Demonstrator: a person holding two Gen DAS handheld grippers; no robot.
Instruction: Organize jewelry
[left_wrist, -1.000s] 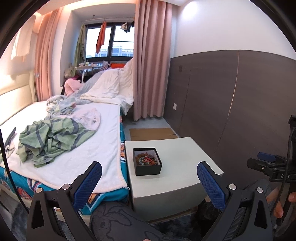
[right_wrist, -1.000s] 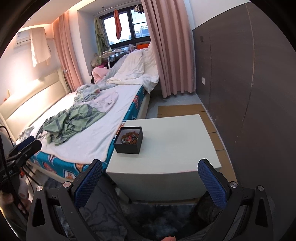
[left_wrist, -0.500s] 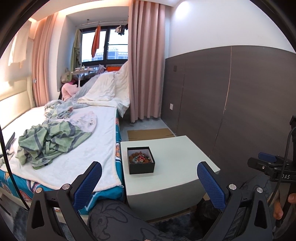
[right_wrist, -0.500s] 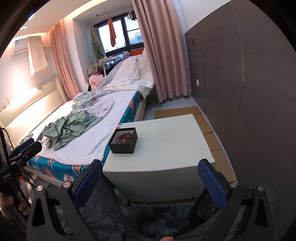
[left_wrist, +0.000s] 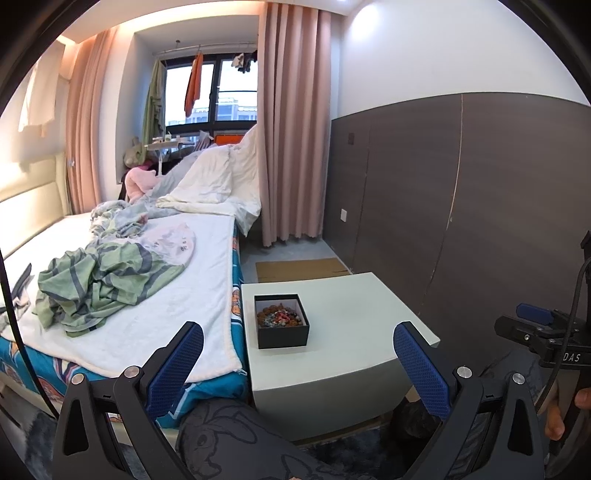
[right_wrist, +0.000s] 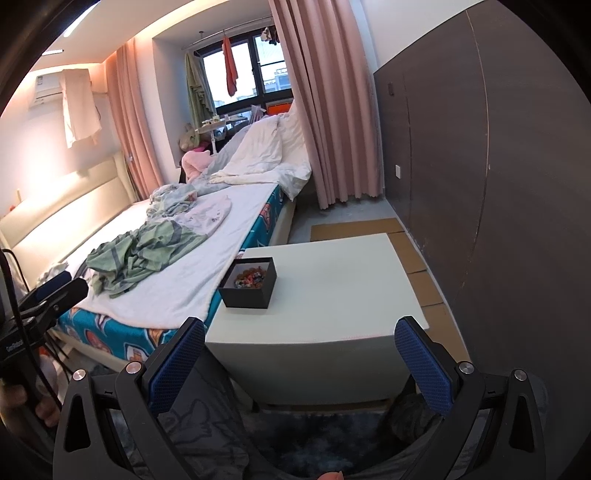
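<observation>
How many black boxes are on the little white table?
1. The black box sits on the white table, near the edge next to the bed, open, with a heap of jewelry inside. Nothing else shows on the tabletop.

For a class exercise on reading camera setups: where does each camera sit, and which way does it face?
Left wrist: on the left gripper, facing the black jewelry box on the white table; shows its open fingers and a knee.
Right wrist: on the right gripper, facing the same box from further right; shows its open fingers.
Both share box, table, bed.
</observation>
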